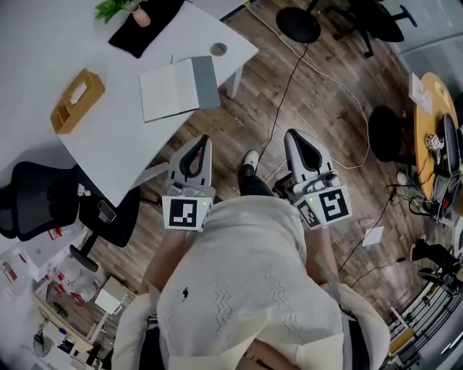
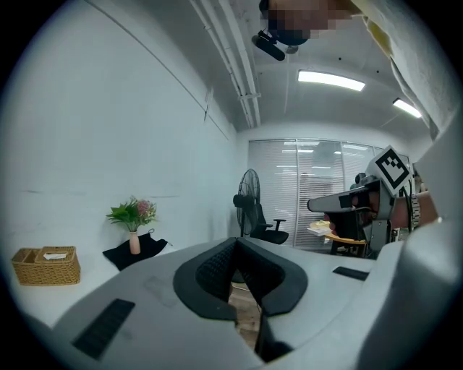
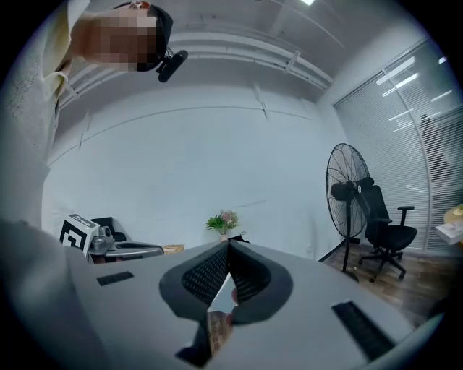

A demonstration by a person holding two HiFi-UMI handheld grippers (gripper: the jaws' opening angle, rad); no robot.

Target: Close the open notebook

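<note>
Holding left gripper (image 1: 201, 141) and right gripper (image 1: 293, 135) side by side above the wooden floor (image 1: 235, 134), fingers of each pressing together, pinching nothing. Facing the notebook (image 1: 179, 87), lying open on the white table (image 1: 112, 144) at eleven o'clock.

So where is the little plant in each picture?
Head view: plant at the top edge, left of middle.
Left gripper view: plant on the left, below middle height.
Right gripper view: plant in the centre, just above the jaws.
Shared landmark: the black cloth it stands on.
</note>
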